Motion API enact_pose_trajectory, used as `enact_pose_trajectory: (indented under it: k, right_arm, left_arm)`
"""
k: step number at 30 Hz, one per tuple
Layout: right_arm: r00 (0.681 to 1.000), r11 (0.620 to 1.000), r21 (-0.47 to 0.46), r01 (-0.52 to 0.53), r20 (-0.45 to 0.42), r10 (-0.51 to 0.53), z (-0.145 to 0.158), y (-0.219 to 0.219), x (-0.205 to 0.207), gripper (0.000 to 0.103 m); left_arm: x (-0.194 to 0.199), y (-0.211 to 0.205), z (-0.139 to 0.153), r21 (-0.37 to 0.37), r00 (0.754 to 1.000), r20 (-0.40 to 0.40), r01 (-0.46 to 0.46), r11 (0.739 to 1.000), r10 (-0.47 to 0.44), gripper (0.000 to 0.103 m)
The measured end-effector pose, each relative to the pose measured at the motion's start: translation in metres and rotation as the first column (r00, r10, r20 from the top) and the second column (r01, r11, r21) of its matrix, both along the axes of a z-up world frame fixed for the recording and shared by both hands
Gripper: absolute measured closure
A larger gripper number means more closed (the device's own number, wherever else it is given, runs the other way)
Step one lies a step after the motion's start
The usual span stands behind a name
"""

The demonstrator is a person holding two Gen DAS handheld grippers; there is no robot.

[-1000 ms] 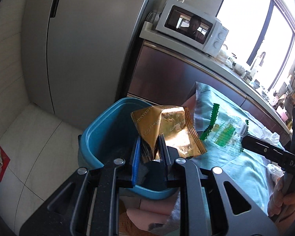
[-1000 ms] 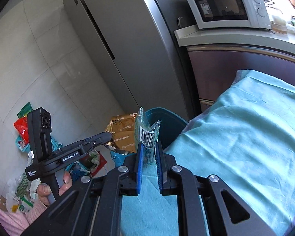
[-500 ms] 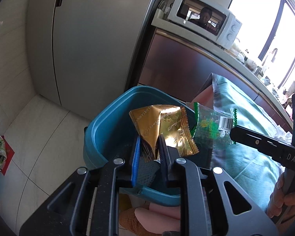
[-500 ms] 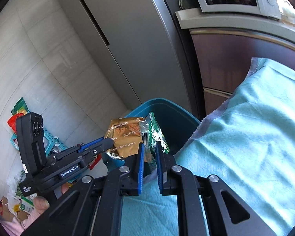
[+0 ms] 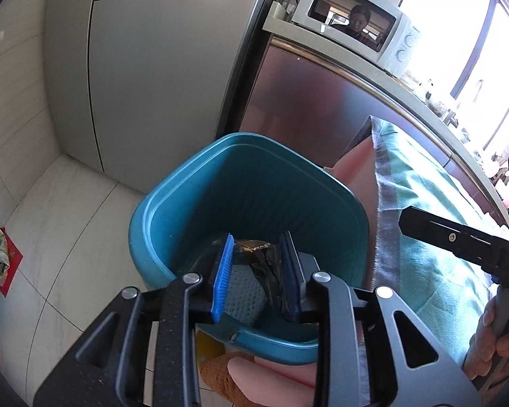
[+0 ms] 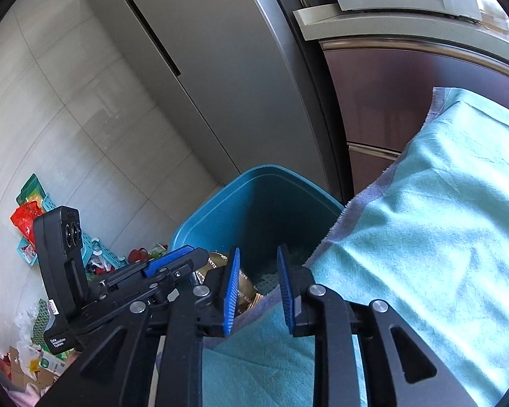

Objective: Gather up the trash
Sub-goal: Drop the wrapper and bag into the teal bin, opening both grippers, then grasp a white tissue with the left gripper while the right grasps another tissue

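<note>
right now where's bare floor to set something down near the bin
Bare tiles run between the blue bin and the fridge. It is crowded along the wall, where wrappers and a basket pile up. The teal cloth beside the bin is bare too.

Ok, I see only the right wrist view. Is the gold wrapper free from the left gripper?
Observer: Nearly. In the left wrist view the gold wrapper stands between the fingers of the left gripper, inside the teal bin. The jaws have just been opening and no pad seems to press it.
Operator: And my right gripper, is it over the bin?
Observer: Not quite. The right gripper shows its tip beside the bin's rim, above the teal cloth. Its jaws have just been opening too, with nothing between them.
</note>
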State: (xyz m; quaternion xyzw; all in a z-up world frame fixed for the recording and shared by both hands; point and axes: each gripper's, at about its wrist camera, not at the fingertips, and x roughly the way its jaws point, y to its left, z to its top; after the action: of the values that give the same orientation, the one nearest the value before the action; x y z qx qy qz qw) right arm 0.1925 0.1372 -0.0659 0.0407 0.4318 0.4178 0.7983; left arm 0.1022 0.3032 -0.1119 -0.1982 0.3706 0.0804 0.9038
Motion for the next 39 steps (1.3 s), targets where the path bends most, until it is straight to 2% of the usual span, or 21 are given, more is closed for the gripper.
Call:
enact_pose_trajectory:
  k: [3, 8, 13, 16, 20, 23, 25, 30, 35, 39]
  right_arm:
    - [1.000, 1.000, 0.016, 0.006, 0.001, -0.006, 0.002, -0.010, -0.002, 0.081]
    - [0.999, 0.999, 0.034, 0.011, 0.030, -0.012, 0.011, -0.033, -0.014, 0.076]
    - [0.997, 0.998, 0.053, 0.019, 0.071, -0.023, 0.024, -0.060, -0.029, 0.075]
    - [0.993, 0.997, 0.067, 0.032, 0.113, -0.040, 0.035, -0.080, -0.043, 0.071]
    - [0.983, 0.993, 0.084, 0.077, 0.159, -0.090, 0.045, -0.117, -0.060, 0.067]
    - [0.971, 0.987, 0.078, 0.140, 0.182, -0.152, 0.046, -0.148, -0.070, 0.065]
    - [0.961, 0.979, 0.074, 0.192, 0.188, -0.203, 0.046, -0.171, -0.077, 0.065]
    - [0.918, 0.934, 0.080, 0.347, 0.177, -0.356, 0.043, -0.233, -0.091, 0.065]
    - [0.836, 0.853, 0.089, 0.514, 0.169, -0.521, 0.041, -0.299, -0.111, 0.064]
    - [0.775, 0.793, 0.097, 0.602, 0.169, -0.609, 0.038, -0.342, -0.122, 0.063]
  left_arm:
    - [-0.002, -0.002, 0.003, 0.008, 1.000, 0.011, 0.004, 1.000, -0.004, 0.072]
    - [-0.005, -0.003, 0.012, 0.010, 0.999, 0.045, 0.009, 1.000, -0.010, 0.062]
    - [-0.004, -0.011, 0.020, 0.012, 0.998, 0.057, 0.022, 1.000, -0.023, 0.061]
    - [-0.009, -0.023, 0.032, 0.020, 0.994, 0.092, 0.058, 0.998, -0.060, 0.057]
    - [-0.014, -0.057, 0.049, 0.044, 0.975, 0.139, 0.166, 0.985, -0.171, 0.055]
    - [-0.016, -0.093, 0.061, 0.070, 0.944, 0.170, 0.273, 0.959, -0.281, 0.054]
    - [-0.017, -0.122, 0.066, 0.091, 0.914, 0.184, 0.350, 0.932, -0.361, 0.053]
    - [-0.010, -0.190, 0.068, 0.099, 0.824, 0.182, 0.528, 0.844, -0.537, 0.052]
    - [-0.005, -0.253, 0.062, 0.091, 0.739, 0.150, 0.652, 0.753, -0.657, 0.051]
    - [-0.007, -0.296, 0.059, 0.110, 0.682, 0.136, 0.710, 0.695, -0.718, 0.049]
